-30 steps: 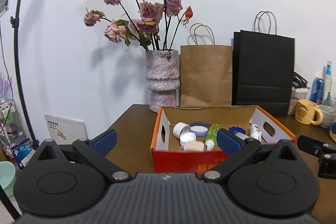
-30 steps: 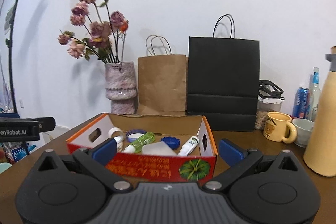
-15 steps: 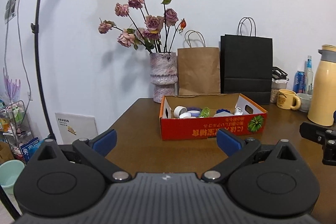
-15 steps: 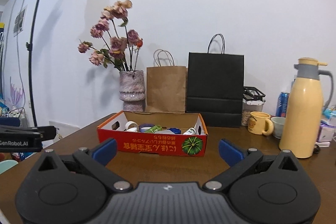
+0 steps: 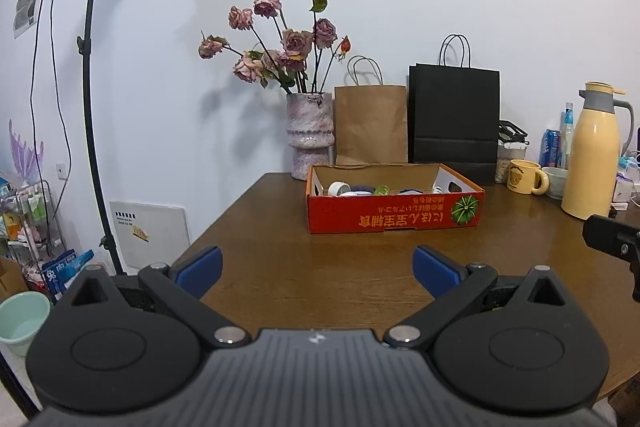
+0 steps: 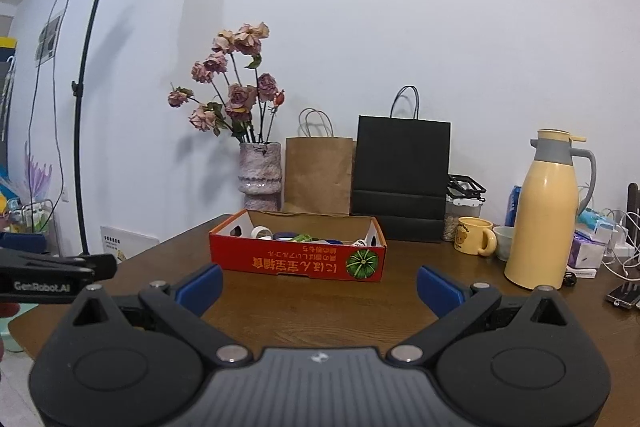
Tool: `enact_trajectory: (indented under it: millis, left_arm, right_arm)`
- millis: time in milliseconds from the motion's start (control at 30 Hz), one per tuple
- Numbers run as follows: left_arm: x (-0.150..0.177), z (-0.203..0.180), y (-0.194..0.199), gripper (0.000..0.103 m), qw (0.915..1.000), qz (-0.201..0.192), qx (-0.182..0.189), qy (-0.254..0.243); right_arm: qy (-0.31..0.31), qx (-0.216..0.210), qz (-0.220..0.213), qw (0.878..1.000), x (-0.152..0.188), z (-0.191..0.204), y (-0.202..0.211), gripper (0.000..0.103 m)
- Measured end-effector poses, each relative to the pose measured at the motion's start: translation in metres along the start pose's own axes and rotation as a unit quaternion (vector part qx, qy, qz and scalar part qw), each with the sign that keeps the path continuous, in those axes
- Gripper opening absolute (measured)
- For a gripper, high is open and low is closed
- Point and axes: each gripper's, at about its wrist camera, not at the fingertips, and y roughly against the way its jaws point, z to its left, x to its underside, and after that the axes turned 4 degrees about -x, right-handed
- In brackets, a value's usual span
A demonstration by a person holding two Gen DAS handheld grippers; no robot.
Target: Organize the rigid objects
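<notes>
Orange cardboard box (image 5: 394, 215) is set on the far part of the brown desk (image 5: 320, 259), with small containers held inside. Both the left hand-held gripper (image 5: 316, 267) and the right hand-held gripper (image 6: 318, 285) are spread wide and empty, kept well apart from the box, above the desk's near side.

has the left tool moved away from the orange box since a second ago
Yes. The left tool has pulled back from the orange box, which now looks smaller and farther up the table.
</notes>
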Motion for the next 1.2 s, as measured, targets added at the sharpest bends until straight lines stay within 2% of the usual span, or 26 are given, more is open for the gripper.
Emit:
enact_trajectory:
  millis: [1200]
  left_arm:
    - [0.0010,-0.0017,-0.0005,0.103,1.0000,0.001,0.007,-0.003]
  right_arm:
    - [0.001,-0.005,0.006,1.000,0.0026,0.0039,-0.0023,0.103]
